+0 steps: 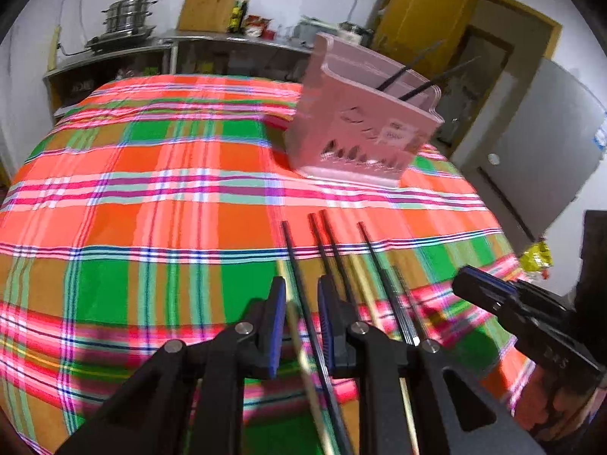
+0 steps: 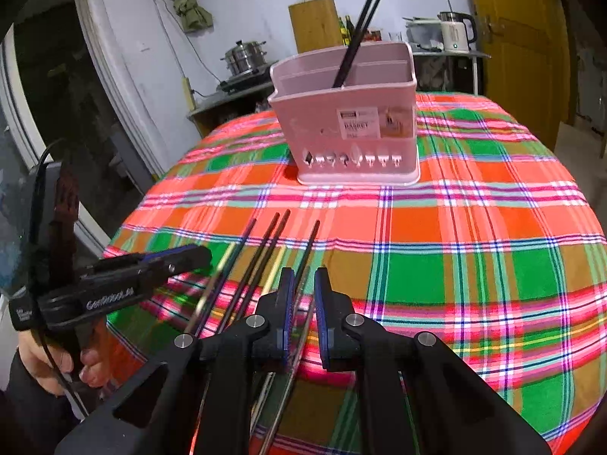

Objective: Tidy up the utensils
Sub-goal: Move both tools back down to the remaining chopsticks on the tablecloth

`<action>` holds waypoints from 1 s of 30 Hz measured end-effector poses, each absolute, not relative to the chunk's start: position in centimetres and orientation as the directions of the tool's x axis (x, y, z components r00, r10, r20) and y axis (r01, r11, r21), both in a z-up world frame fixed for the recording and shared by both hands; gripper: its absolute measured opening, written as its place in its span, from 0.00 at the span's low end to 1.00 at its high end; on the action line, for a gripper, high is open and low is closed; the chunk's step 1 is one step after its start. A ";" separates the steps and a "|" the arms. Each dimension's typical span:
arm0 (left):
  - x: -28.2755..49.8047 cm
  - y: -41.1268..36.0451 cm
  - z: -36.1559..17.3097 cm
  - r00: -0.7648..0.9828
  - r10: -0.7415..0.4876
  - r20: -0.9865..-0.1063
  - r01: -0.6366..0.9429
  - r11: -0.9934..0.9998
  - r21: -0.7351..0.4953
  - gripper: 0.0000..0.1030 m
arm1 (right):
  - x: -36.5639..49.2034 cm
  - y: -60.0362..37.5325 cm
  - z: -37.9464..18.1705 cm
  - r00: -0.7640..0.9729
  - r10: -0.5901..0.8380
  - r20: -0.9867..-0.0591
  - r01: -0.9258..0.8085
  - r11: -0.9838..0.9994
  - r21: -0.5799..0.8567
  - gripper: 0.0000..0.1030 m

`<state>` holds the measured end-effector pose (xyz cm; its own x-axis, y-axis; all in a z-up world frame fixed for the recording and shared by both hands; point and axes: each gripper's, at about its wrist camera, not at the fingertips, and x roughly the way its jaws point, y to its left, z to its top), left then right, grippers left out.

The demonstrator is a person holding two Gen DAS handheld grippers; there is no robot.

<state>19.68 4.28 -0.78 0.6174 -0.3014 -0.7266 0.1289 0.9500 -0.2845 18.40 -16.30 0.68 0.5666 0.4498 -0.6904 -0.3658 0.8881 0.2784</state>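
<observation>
A pink utensil basket (image 1: 360,129) (image 2: 345,121) stands on the plaid tablecloth with two black chopsticks (image 2: 358,34) upright in it. Several black and pale chopsticks (image 1: 334,250) (image 2: 265,250) lie side by side on the cloth near the front edge. My left gripper (image 1: 301,303) is open just above them, with a black chopstick and a pale one between its fingers. My right gripper (image 2: 303,292) is open over the rightmost black chopstick (image 2: 309,250), fingers on either side of it. Each gripper shows in the other's view, the right one (image 1: 493,292) and the left one (image 2: 159,265).
The round table's plaid cloth (image 1: 151,197) (image 2: 474,227) stretches left and far. Behind it stand a counter with a steel pot (image 1: 127,15), a wooden board (image 2: 315,24), a kettle (image 2: 455,32), a yellow door (image 2: 523,38) and a grey fridge (image 1: 538,144).
</observation>
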 end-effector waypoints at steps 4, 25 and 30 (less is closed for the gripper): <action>19.6 4.4 -1.7 0.600 -0.277 -0.751 0.107 0.958 -0.268 0.18 | 18.6 -15.7 -0.4 0.538 0.443 -0.717 -0.371 0.888 0.271 0.11; 19.8 3.4 -2.5 0.601 -0.202 -0.774 0.116 0.979 -0.165 0.17 | 20.0 -15.3 -2.5 0.520 0.368 -0.771 -0.330 0.919 0.215 0.08; 20.5 3.0 -2.4 0.594 -0.178 -0.784 0.120 0.984 -0.132 0.15 | 20.3 -15.0 -2.4 0.525 0.335 -0.782 -0.312 0.931 0.189 0.08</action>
